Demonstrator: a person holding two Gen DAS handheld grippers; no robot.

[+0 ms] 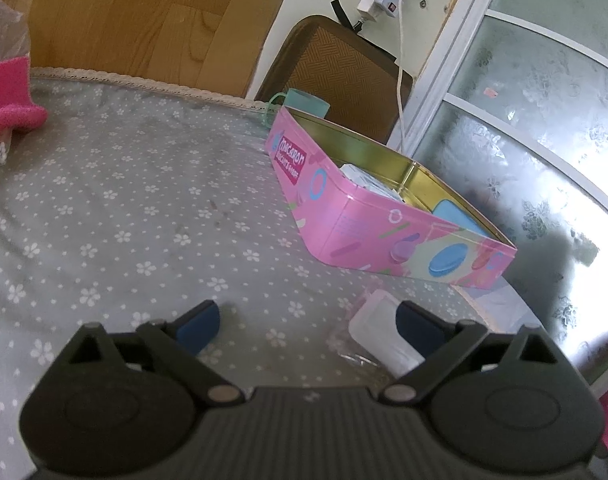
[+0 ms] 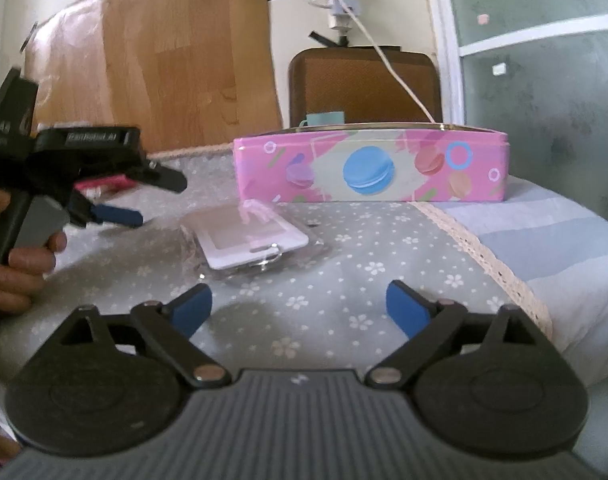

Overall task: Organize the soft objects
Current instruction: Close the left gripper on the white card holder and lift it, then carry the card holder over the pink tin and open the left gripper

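- White card holder (image 2: 251, 240) in a clear plastic sleeve, flat on the grey flowered tablecloth (image 2: 344, 280), metal ring at its near edge; just in front of the pink macaron tin (image 2: 368, 168), not touching it
- Same card holder (image 1: 384, 336) in the left wrist view, lying just beside the right-hand blue pad, partly hidden behind it; contact with the pad impossible to tell
- Left gripper (image 1: 308, 320) wide open, nothing between the blue pads, low over the tablecloth (image 1: 144, 220)
- Left gripper (image 2: 116, 216) also seen from the right wrist view, held in a hand (image 2: 20, 268) at the left edge, one blue finger (image 2: 118, 215) reaching toward the card holder's left side, apart from it
- Right gripper (image 2: 300, 308) spread wide, empty, pads hanging above bare cloth on the near side of the card holder
- Macaron tin (image 1: 384, 224) open, lid off, gold inside; white packet (image 1: 364, 180) and a light blue item (image 1: 456, 216) lying in it
- Mint green cup (image 1: 304, 100) behind the tin's far end, near the lace-trimmed table edge
- Pink knitted fabric (image 1: 12, 100) at the far left of the table, well apart from the tin
- Blue and white striped cloth (image 2: 544, 240) under the tablecloth's lace edge at the right
- Brown woven chair back (image 2: 364, 84) behind the table, white power cable (image 2: 396, 76) hanging across it from a plug on the wall
- Wood-grain panel (image 2: 184, 52) against the wall at left; frosted patterned glass door (image 1: 524, 140) at right
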